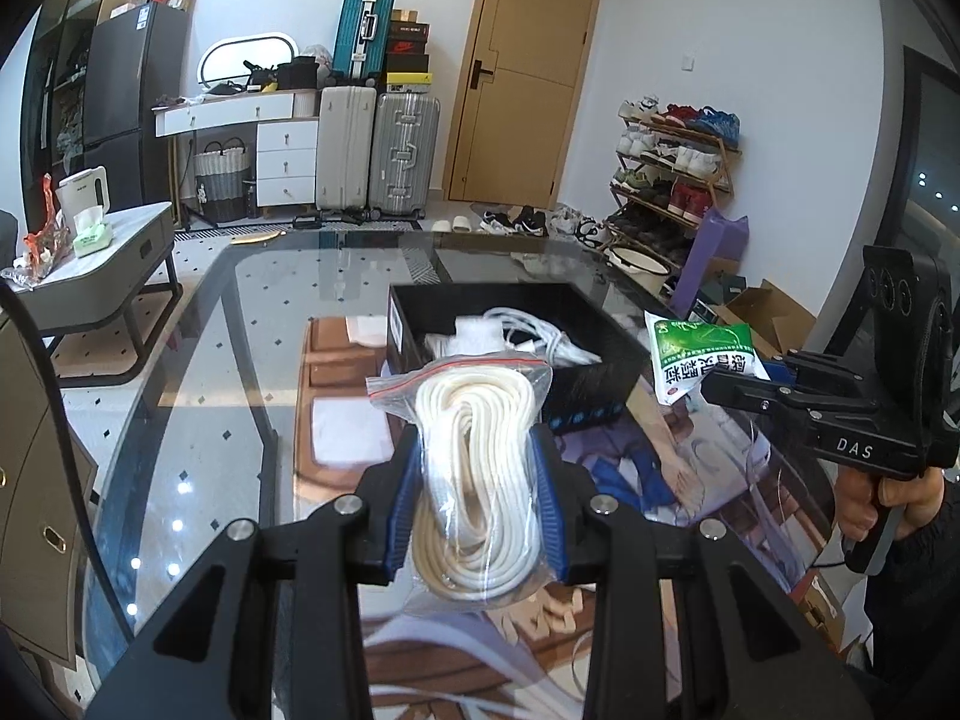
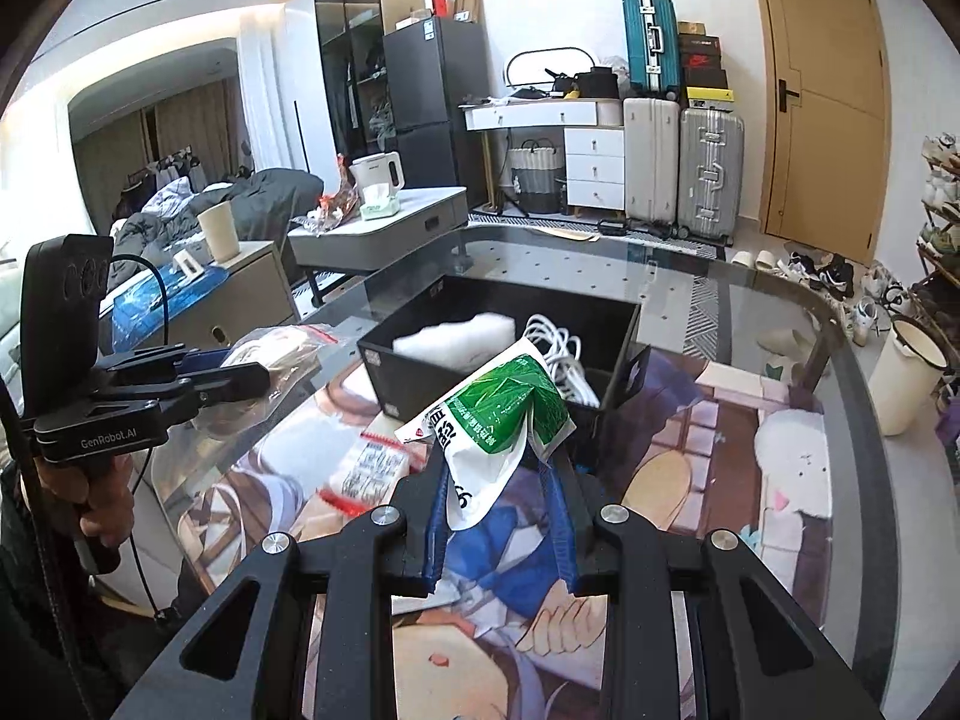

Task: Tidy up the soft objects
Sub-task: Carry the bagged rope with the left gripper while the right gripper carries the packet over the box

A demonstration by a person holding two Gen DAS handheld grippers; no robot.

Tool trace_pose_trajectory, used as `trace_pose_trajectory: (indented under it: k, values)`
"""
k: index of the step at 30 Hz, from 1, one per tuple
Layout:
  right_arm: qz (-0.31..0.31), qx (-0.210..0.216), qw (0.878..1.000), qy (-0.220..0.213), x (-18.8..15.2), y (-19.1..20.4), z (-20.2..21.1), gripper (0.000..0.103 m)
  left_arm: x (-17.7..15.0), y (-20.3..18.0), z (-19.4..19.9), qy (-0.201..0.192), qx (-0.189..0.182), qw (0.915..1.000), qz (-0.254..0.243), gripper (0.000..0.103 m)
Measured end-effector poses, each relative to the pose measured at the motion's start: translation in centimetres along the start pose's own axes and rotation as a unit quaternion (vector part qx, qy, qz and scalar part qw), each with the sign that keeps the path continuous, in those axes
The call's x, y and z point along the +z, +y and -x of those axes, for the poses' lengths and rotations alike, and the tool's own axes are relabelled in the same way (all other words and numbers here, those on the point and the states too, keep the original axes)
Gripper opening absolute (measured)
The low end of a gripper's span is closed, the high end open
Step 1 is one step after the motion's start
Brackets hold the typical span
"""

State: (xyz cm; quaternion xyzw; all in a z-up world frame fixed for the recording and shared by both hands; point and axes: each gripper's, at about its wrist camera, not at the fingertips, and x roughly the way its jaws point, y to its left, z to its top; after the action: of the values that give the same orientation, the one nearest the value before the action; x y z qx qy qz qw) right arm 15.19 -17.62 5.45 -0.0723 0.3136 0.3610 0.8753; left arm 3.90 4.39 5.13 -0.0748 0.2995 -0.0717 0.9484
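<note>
The left tongs (image 1: pixel 478 480) pinch a clear zip bag of coiled white cord (image 1: pixel 474 456) around its middle, holding it above the glass bench (image 1: pixel 180 420), just short of the black box (image 1: pixel 591 381). The right tongs (image 2: pixel 503 495) pinch the lower edge of a green-and-white packet (image 2: pixel 501 420), which flops forward over the near wall of the same box (image 2: pixel 618 324).

The step in hand looks like dropping both items into the box. To do it well, each bag should probably be carried fully past the near rim before release, one hand at a time, so the two tools do not crowd each other over the opening. The packet hangs limp from one edge (it may catch on the rim), so lifting it higher first seems wise.

The box already holds white cables (image 2: pixel 555 339) and a white padded bundle (image 2: pixel 459 333); how much room remains below them cannot be seen. A second zip bag (image 2: pixel 369 465) lies on the bench, its contents blurred. The picture under the glass confuses what sits on top.
</note>
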Motion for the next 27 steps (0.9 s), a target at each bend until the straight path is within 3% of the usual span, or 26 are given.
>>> trace_pose_trajectory:
  k: [15, 27]
  values:
    - [0.000, -0.013, 1.000, 0.004, 3.4, -1.0, -2.7, 0.028, 5.0, 0.5, -2.9, -0.022, 0.008, 0.9997, -0.003, 0.033]
    - [0.007, -0.021, 0.999, 0.044, 5.1, -2.4, -7.5, 0.028, 7.1, 0.1, -7.2, -0.002, 0.017, 0.9995, -0.025, 0.033]
